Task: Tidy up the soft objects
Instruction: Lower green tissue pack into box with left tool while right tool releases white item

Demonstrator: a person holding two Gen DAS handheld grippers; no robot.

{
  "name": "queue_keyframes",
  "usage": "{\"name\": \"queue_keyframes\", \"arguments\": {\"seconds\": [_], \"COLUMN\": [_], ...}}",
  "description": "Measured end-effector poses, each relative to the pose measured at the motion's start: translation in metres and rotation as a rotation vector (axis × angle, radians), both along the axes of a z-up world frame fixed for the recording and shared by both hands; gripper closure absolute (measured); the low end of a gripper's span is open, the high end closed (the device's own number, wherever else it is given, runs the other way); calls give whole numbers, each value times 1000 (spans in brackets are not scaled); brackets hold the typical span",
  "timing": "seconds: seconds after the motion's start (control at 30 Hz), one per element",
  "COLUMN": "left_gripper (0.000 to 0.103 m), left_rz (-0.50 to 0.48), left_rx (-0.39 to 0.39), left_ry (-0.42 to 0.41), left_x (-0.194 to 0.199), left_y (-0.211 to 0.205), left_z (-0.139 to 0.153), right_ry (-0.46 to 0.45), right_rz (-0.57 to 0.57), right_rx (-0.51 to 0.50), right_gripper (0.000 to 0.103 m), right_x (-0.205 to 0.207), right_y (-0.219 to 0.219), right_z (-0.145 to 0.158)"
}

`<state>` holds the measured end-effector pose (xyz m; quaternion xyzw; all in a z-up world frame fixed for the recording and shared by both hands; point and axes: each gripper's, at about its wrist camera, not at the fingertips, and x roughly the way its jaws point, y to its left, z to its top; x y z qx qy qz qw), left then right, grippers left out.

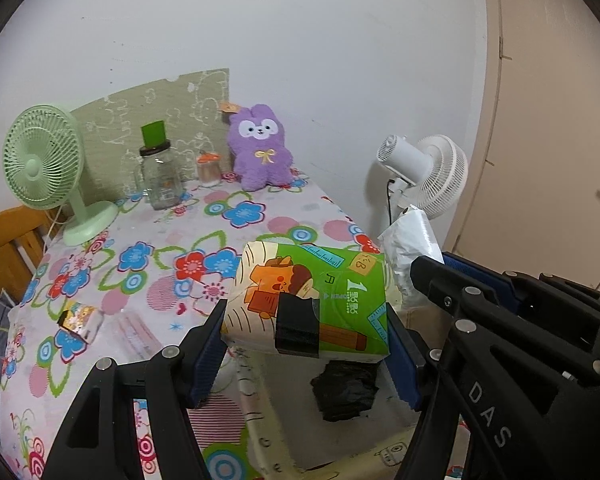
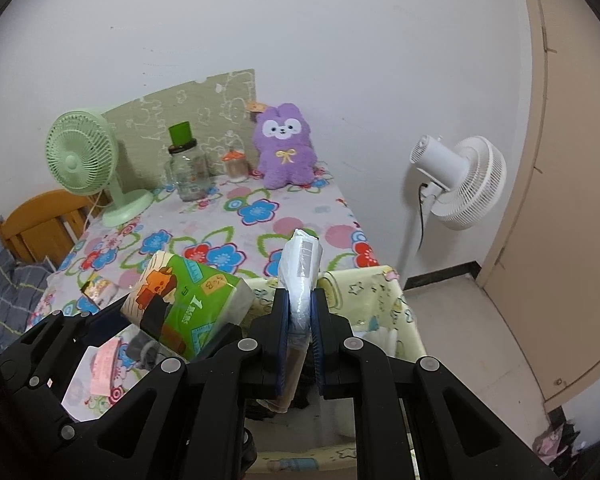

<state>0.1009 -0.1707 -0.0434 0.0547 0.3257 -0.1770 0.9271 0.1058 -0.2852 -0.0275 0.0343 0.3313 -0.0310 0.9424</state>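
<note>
My left gripper point(image 1: 306, 342) is shut on a green and white tissue pack point(image 1: 312, 300) with a cartoon print, held above a pale yellow fabric bin point(image 1: 260, 412) at the table's near edge. The pack also shows in the right wrist view point(image 2: 188, 304). My right gripper point(image 2: 300, 320) is shut on a white plastic-wrapped soft packet point(image 2: 302, 268), held upright over the same bin point(image 2: 380, 292). That packet shows in the left wrist view point(image 1: 410, 248). A purple plush bunny point(image 1: 260, 148) sits against the wall at the table's far side.
The floral tablecloth point(image 1: 140, 264) carries a green desk fan point(image 1: 44, 160), a glass jar point(image 1: 160, 176), a small mushroom-lid jar point(image 1: 209, 170) and a small printed packet point(image 1: 78, 320). A black crumpled item point(image 1: 344, 394) lies in the bin. A white standing fan point(image 2: 456, 180) stands on the right.
</note>
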Motion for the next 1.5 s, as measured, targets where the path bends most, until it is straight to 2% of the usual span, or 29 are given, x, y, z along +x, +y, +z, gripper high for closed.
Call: {"name": "queue_keyframes", "arguments": {"seconds": [0.3, 0.6, 0.77, 0.83, 1.13, 1.3, 1.33, 1.4, 1.47, 1.5], "left_gripper": [30, 30, 25, 19, 17, 15, 14, 13, 10, 9], "left_rz": [-43, -61, -60, -76, -79, -80, -80, -79, -71, -68], "left_rx": [26, 93, 121, 124, 128, 123, 123, 117, 111, 107], "left_ry": [54, 117, 126, 134, 138, 140, 140, 137, 133, 133], "left_x": [6, 11, 13, 12, 11, 11, 10, 8, 6, 5], "left_y": [-18, -27, -30, -31, -33, -33, -33, -33, -31, -30], "left_z": [-16, -37, -41, -42, -41, -40, -40, -38, -37, -36], "right_ry": [48, 112, 140, 147, 167, 168, 167, 157, 139, 131], "right_rz": [-35, -23, -14, -12, -2, -9, -10, -14, -13, -13], "right_rx": [11, 36, 54, 64, 80, 65, 64, 60, 57, 53], "right_gripper": [90, 90, 90, 90, 88, 79, 73, 53, 45, 44], "right_x": [6, 15, 20, 22, 24, 22, 21, 18, 14, 13], "right_y": [-17, -25, -27, -28, -29, -29, -28, -28, -27, -27], "right_z": [-18, -42, -52, -55, -57, -55, -54, -52, -49, -47]}}
